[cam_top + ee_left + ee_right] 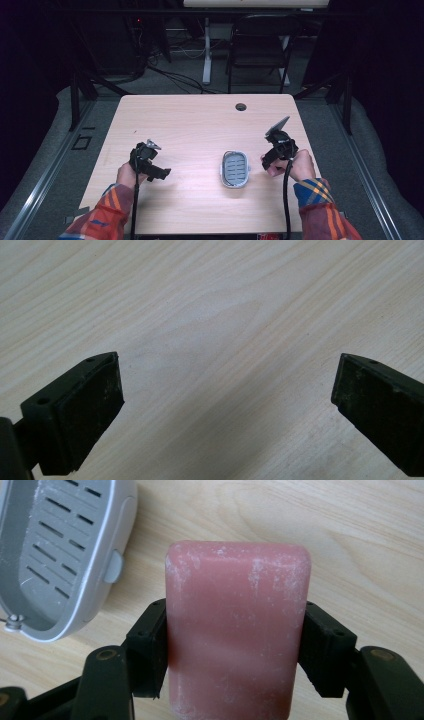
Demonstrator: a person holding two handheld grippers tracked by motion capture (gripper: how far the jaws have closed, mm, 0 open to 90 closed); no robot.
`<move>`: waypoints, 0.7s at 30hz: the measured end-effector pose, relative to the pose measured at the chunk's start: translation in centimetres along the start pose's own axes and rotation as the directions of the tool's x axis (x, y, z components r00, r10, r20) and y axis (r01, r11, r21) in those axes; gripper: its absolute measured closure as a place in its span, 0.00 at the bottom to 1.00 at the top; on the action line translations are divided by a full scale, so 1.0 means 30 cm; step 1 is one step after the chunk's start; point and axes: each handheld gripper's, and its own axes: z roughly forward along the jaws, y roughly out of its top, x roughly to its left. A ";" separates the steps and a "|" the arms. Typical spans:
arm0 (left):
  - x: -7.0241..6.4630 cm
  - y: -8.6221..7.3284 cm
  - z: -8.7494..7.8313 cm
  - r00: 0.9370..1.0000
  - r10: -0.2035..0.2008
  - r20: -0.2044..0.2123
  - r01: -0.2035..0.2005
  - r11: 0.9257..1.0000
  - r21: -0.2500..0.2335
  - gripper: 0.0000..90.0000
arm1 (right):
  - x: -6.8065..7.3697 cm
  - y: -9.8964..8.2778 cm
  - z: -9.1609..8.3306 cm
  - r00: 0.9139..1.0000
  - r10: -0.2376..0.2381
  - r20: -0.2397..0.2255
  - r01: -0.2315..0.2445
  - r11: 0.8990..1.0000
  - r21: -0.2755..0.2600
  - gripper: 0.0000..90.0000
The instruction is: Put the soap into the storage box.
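We have the right gripper [235,645] clamped on a pink rectangular bar of soap [237,630], both black pads pressed flat against its long sides, the bar standing on end between them with white scuffs across its face. It hangs above bare wood, clear of the table. Just beside it, up and to the left in the right gripper view, lies the grey oval plastic soap dish with slotted drain tray [60,555], apart from the bar and with nothing in it. From the high view the dish [235,169] sits between our two hands, nearer the right gripper [272,157], with a narrow gap of tabletop between them.

Over on the left, our left gripper [227,390] has its jaws wide apart, nothing between the pads, only the pale wood-grain table [210,305] beneath. In the high view it [159,172] sits well apart from the dish, with open wood all around and a broad clear stretch toward the far edge and its round cable hole [241,106].

We can read no writing or brand on soap, dish or grippers.
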 end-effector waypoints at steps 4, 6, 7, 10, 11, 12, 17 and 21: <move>-0.001 0.000 0.000 1.000 0.000 0.001 0.000 1.000 0.001 0.00 | 0.022 0.012 -0.010 1.000 -0.020 -0.006 0.020 1.000 0.007 0.41; -0.001 0.000 0.000 1.000 0.000 0.000 0.000 1.000 0.000 0.00 | 0.033 0.018 -0.014 1.000 -0.020 -0.002 0.020 1.000 -0.003 0.41; -0.001 0.000 0.000 1.000 0.000 0.000 0.000 1.000 0.000 0.00 | 0.037 0.021 -0.019 1.000 -0.027 -0.003 0.027 1.000 -0.002 0.41; -0.001 0.000 0.000 1.000 0.002 0.001 -0.002 1.000 0.001 0.00 | 0.049 0.027 -0.024 0.999 -0.034 0.003 0.034 0.999 -0.007 0.41; -0.001 0.000 -0.001 1.000 0.002 -0.001 -0.002 1.000 0.000 0.00 | 0.053 0.032 -0.030 0.999 -0.043 0.004 0.043 0.999 0.006 0.41; -0.001 0.000 -0.001 1.000 0.002 -0.001 -0.002 1.000 -0.003 0.00 | 0.066 0.038 -0.035 0.999 -0.047 0.001 0.047 0.999 -0.003 0.41; -0.001 0.000 -0.002 1.000 0.001 -0.003 -0.001 1.000 -0.002 0.00 | 0.097 0.060 -0.048 0.997 -0.072 -0.008 0.072 0.997 0.001 0.41; -0.001 0.000 -0.002 1.000 0.002 -0.001 -0.002 1.000 -0.002 0.00 | 0.118 0.074 -0.052 0.996 -0.093 -0.006 0.093 0.996 0.007 0.41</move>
